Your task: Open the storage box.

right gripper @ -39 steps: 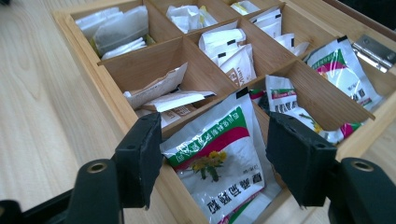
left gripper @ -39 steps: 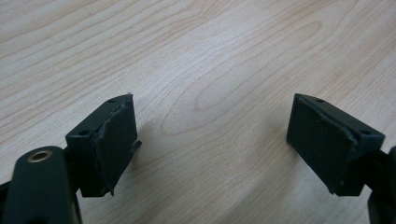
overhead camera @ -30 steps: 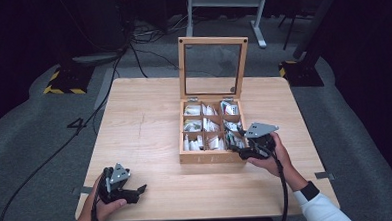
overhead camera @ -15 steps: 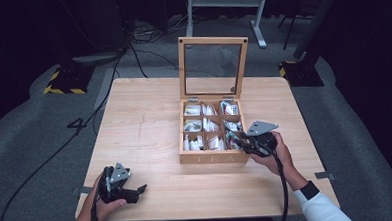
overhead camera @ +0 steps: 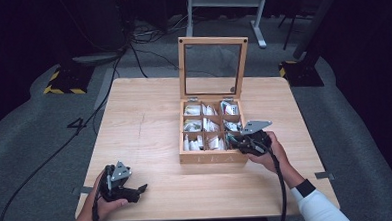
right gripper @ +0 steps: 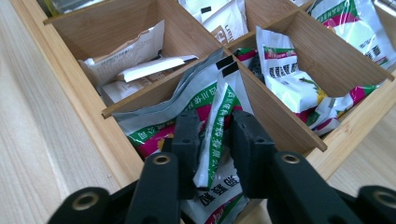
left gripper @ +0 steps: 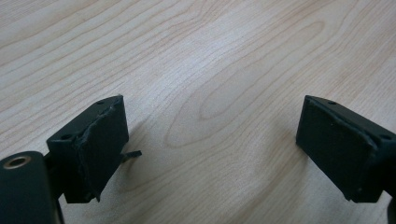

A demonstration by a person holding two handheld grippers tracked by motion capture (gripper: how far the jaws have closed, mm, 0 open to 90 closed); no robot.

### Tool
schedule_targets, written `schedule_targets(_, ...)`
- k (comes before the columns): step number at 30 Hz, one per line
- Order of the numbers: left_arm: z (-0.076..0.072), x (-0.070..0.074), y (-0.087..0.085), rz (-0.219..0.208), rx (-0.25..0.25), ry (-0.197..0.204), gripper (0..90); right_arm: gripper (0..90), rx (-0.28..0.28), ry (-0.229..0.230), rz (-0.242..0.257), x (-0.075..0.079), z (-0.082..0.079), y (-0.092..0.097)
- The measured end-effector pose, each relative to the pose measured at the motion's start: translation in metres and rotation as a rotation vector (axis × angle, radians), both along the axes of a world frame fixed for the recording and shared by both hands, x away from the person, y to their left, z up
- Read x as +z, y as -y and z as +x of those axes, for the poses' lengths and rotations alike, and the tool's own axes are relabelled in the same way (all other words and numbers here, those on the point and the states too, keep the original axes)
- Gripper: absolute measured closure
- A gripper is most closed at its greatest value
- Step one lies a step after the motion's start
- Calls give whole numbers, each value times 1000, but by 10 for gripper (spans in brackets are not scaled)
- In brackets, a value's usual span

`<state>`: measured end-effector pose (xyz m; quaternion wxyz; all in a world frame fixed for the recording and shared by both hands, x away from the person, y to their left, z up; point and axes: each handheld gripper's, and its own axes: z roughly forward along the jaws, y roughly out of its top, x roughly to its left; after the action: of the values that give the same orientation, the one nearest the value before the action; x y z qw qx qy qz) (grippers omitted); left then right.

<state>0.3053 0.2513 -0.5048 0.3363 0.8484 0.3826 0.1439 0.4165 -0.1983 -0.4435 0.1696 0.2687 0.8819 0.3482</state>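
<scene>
At the near right corner of the tea box (overhead camera: 213, 158), the right gripper (right gripper: 212, 135) has its jaws clamped on a green-striped sachet (right gripper: 215, 126) inside that compartment. Best lift straight up, clear of the dividers. Left gripper (left gripper: 210, 140) rests on the table (overhead camera: 149, 127), jaws apart.

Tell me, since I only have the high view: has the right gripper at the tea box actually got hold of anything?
Observer: Yes. The right gripper is shut on a green and white packet, pinched upright between its jaws.
Operator: Which compartment?
Observer: One along the wooden box's front wall, with more packets of the same print lying under it.
Operator: And the left gripper?
Observer: The left gripper is open over bare table, with nothing between its jaws.
</scene>
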Motion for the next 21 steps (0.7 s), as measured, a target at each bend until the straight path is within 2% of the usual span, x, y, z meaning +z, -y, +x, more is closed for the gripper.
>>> schedule_targets(2,0,0,0,0,0,-1,97,804,2,19,-6,1,-2,0)
schedule_targets(3,0,0,0,0,0,-1,97,804,2,19,-6,1,-2,0)
schedule_targets(4,0,0,0,-3,1,-2,97,833,11,15,10,2,-3,2)
schedule_targets(15,3,0,0,5,-20,-4,84,864,4,28,53,7,-5,7)
schedule_targets(21,3,0,0,4,-20,-6,84,868,-15,32,108,14,-6,13)
